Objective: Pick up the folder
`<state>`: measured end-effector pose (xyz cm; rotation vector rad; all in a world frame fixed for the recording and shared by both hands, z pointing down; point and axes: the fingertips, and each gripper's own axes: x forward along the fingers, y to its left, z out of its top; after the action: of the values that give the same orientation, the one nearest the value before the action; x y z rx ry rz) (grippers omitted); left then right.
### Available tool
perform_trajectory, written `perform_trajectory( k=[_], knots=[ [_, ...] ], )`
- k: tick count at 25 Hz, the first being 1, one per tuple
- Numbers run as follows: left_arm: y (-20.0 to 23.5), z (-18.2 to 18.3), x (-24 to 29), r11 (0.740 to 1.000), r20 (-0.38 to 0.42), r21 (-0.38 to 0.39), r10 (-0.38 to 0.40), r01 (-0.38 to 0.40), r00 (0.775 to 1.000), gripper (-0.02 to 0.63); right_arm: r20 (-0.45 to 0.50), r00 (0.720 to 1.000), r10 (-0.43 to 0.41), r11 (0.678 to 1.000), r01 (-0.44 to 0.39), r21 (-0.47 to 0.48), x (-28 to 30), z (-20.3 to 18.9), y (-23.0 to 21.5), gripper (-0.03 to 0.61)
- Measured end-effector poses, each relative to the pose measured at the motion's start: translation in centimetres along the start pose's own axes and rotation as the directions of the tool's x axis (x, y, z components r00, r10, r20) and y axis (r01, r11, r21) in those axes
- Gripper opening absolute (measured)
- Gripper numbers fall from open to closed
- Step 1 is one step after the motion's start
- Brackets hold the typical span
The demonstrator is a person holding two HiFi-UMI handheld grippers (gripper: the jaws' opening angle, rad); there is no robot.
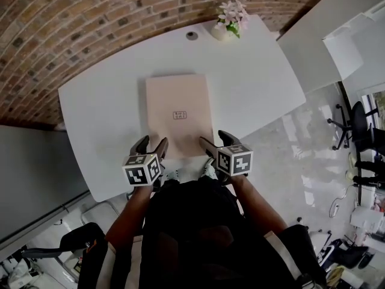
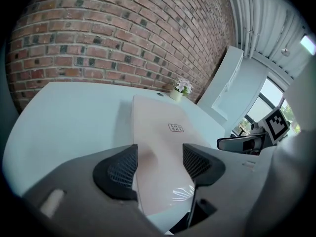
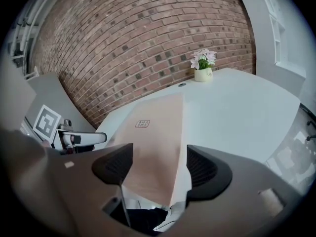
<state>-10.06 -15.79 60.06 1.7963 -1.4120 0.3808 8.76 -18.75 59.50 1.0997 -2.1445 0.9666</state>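
Thing: I see one folder (image 1: 179, 110), closed.
Look: pale pink and rectangular, with a plain cover and a small printed mark (image 1: 180, 115) near its middle that is too small for me to read.
Pose: lying flat, cover up, long sides running away from me.
Place: on the white table (image 1: 102, 113), about midway across it, with its near short edge close to the table's near edge.
Unclear: I cannot tell whether that edge overhangs.

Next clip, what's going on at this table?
A person holds a gripper in each hand at a white table where a pale pink folder lies flat. The left gripper and right gripper are at the folder's near corners, jaws apart, not gripping it yet. A flower pot stands at the far edge.
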Motion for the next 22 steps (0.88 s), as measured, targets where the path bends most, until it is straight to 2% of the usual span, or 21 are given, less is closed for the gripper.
perform_trajectory(
  k=[10,14,22],
  knots=[
    [2.0,-0.9,1.9,0.997,-0.016,-0.077,0.025,-0.026,1.0,0.325,-0.065,0.996,0.062,0.997,-0.059,0.045,2.3,-0.9,-0.6,0.359],
    [2.1,-0.9,2.5,0.996,-0.012,-0.093,0.007,-0.008,1.0,0.337,-0.078,0.994,0.073,0.996,-0.069,0.062,2.9,-1.3,-0.6,0.365],
    [2.1,-2.3,3.9,0.993,-0.055,-0.12,-0.031,0.024,0.998,0.339,-0.114,0.99,0.086,0.994,-0.078,0.073,3.6,-2.2,-0.6,0.371]
  ],
)
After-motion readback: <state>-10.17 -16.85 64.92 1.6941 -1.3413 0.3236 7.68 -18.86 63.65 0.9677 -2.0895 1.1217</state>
